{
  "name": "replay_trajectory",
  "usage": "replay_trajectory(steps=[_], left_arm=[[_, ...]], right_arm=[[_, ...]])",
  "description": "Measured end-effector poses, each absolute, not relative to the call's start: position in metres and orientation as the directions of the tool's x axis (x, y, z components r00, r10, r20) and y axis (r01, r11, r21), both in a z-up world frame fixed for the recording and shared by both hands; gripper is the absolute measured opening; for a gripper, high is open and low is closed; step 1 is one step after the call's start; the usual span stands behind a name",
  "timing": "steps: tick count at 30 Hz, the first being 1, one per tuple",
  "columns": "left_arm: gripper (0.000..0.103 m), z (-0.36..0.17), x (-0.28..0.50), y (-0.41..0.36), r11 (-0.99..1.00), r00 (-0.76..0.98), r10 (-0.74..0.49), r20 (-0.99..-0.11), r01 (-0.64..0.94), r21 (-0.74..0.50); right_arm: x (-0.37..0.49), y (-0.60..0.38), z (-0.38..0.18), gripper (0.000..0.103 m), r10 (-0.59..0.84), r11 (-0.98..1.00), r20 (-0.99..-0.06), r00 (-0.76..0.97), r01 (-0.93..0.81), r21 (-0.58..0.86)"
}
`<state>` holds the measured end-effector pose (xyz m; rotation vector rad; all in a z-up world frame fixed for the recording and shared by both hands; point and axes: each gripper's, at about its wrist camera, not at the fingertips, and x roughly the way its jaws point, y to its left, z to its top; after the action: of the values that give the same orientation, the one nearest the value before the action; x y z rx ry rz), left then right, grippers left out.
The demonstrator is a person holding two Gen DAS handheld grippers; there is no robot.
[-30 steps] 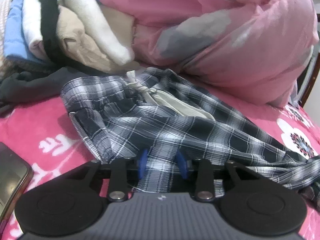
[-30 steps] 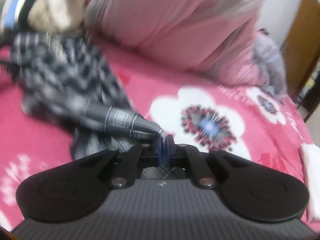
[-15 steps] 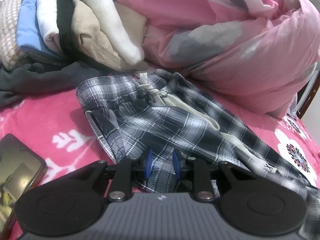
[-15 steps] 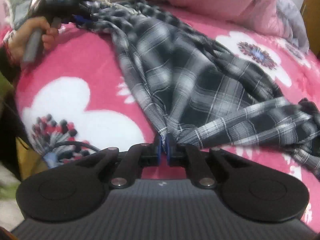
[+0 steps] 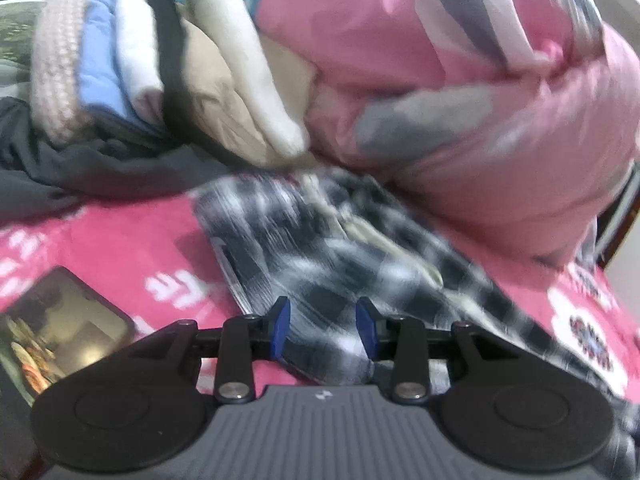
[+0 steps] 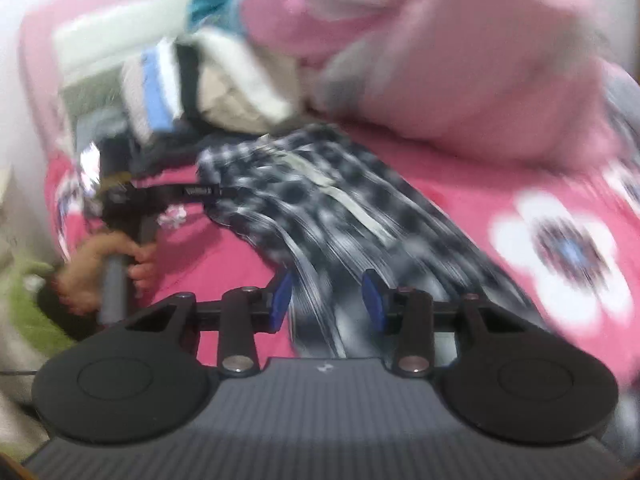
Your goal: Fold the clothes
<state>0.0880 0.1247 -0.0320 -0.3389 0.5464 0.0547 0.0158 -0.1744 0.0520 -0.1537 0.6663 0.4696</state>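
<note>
Letting go after laying the plaid shorts (image 5: 344, 264) out along the bed (image 5: 120, 248), waistband near the clothes stack at the far edge. Left hand-held gripper (image 5: 323, 328) & right hand-held gripper (image 6: 329, 300) both opening, cloth between the pads, not pinched. Next: re-grip an edge, fold over.

Plaid garment (image 5: 340, 264) motion-blurred throughout, near end hidden under tongs' housing.

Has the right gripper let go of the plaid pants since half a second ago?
Yes. The right gripper was pinched shut on the plaid pants; now its jaws are opening, the fabric loose between them on the pink bedspread.
</note>
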Motion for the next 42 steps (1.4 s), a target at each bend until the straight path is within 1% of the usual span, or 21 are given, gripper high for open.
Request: replay_trajectory(steps=[4, 6, 7, 8, 10, 13, 15, 16, 17, 18, 19, 20, 22, 25, 28, 31, 33, 34, 36, 39, 42], left_arm=[[0.038, -0.024, 0.091, 0.136, 0.939, 0.867, -0.001, -0.498, -0.171, -0.299], [0.042, -0.024, 0.100, 0.140, 0.942, 0.859, 0.010, -0.511, -0.180, -0.284], [0.046, -0.023, 0.104, 0.141, 0.944, 0.856, 0.014, -0.517, -0.182, -0.276], [0.052, -0.023, 0.104, 0.141, 0.945, 0.856, 0.016, -0.516, -0.181, -0.271], [0.058, -0.024, 0.104, 0.140, 0.949, 0.857, 0.020, -0.515, -0.179, -0.260], [0.060, -0.024, 0.105, 0.140, 0.954, 0.858, 0.027, -0.513, -0.175, -0.244], [0.060, -0.024, 0.105, 0.140, 0.957, 0.859, 0.031, -0.512, -0.173, -0.233], [0.060, -0.024, 0.105, 0.140, 0.958, 0.859, 0.033, -0.511, -0.172, -0.228], [0.060, -0.024, 0.106, 0.140, 0.960, 0.859, 0.035, -0.510, -0.171, -0.222], [0.060, -0.024, 0.106, 0.139, 0.961, 0.860, 0.037, -0.509, -0.170, -0.217], [0.061, -0.024, 0.106, 0.139, 0.963, 0.860, 0.039, -0.509, -0.169, -0.211], [0.061, -0.024, 0.106, 0.139, 0.964, 0.860, 0.041, -0.508, -0.168, -0.206], [0.061, -0.024, 0.107, 0.139, 0.967, 0.861, 0.045, -0.506, -0.166, -0.195], [0.061, -0.025, 0.107, 0.141, 0.966, 0.861, 0.037, -0.508, -0.161, -0.201], [0.061, -0.026, 0.108, 0.142, 0.965, 0.859, 0.046, -0.510, -0.170, -0.199], [0.061, -0.025, 0.106, 0.140, 0.968, 0.862, 0.041, -0.505, -0.159, -0.193], [0.061, -0.022, 0.101, 0.137, 0.971, 0.872, 0.037, -0.488, -0.147, -0.188], [0.061, -0.020, 0.099, 0.135, 0.973, 0.880, 0.034, -0.474, -0.137, -0.186], [0.061, -0.015, 0.094, 0.131, 0.977, 0.893, 0.025, -0.450, -0.117, -0.179], [0.061, -0.013, 0.091, 0.122, 0.981, 0.897, -0.014, -0.441, -0.073, -0.180], [0.061, -0.017, 0.092, 0.111, 0.979, 0.884, -0.092, -0.458, -0.003, -0.203]], right_arm=[[0.072, -0.099, 0.003, 0.040, 0.391, 0.796, -0.677, 0.623, -0.599, -0.092], [0.084, -0.072, -0.013, 0.044, 0.393, 0.754, -0.679, 0.620, -0.640, -0.148], [0.087, -0.061, -0.020, 0.046, 0.393, 0.736, -0.680, 0.619, -0.655, -0.171], [0.089, -0.054, -0.024, 0.047, 0.397, 0.725, -0.684, 0.613, -0.666, -0.177], [0.092, -0.041, -0.032, 0.049, 0.404, 0.703, -0.690, 0.600, -0.687, -0.185], [0.090, -0.038, -0.037, 0.049, 0.408, 0.703, -0.685, 0.604, -0.686, -0.186], [0.092, -0.038, -0.037, 0.047, 0.400, 0.728, -0.678, 0.616, -0.664, -0.173], [0.094, -0.039, -0.037, 0.042, 0.396, 0.739, -0.675, 0.622, -0.652, -0.167], [0.095, -0.039, -0.037, 0.033, 0.392, 0.751, -0.673, 0.628, -0.641, -0.160], [0.097, -0.038, -0.039, 0.029, 0.385, 0.762, -0.673, 0.632, -0.629, -0.154], [0.099, -0.038, -0.041, 0.020, 0.379, 0.772, -0.672, 0.636, -0.618, -0.148], [0.101, -0.037, -0.043, 0.009, 0.373, 0.783, -0.672, 0.640, -0.606, -0.142], [0.105, -0.036, -0.046, 0.005, 0.365, 0.803, -0.672, 0.644, -0.583, -0.123], [0.108, -0.042, -0.044, 0.004, 0.451, 0.813, -0.665, 0.595, -0.581, 0.032], [0.104, -0.042, -0.049, 0.005, 0.457, 0.812, -0.667, 0.588, -0.582, 0.043], [0.102, -0.050, -0.042, 0.008, 0.500, 0.808, -0.665, 0.555, -0.576, 0.126], [0.098, -0.059, -0.036, 0.010, 0.525, 0.804, -0.663, 0.534, -0.566, 0.181], [0.093, -0.066, -0.032, 0.014, 0.532, 0.806, -0.659, 0.532, -0.556, 0.203], [0.085, -0.082, -0.024, 0.014, 0.539, 0.817, -0.633, 0.556, -0.527, 0.233], [0.080, -0.110, -0.015, 0.014, 0.494, 0.865, -0.600, 0.630, -0.426, 0.264], [0.086, -0.130, -0.015, 0.015, 0.374, 0.927, -0.607, 0.702, -0.288, 0.238]])
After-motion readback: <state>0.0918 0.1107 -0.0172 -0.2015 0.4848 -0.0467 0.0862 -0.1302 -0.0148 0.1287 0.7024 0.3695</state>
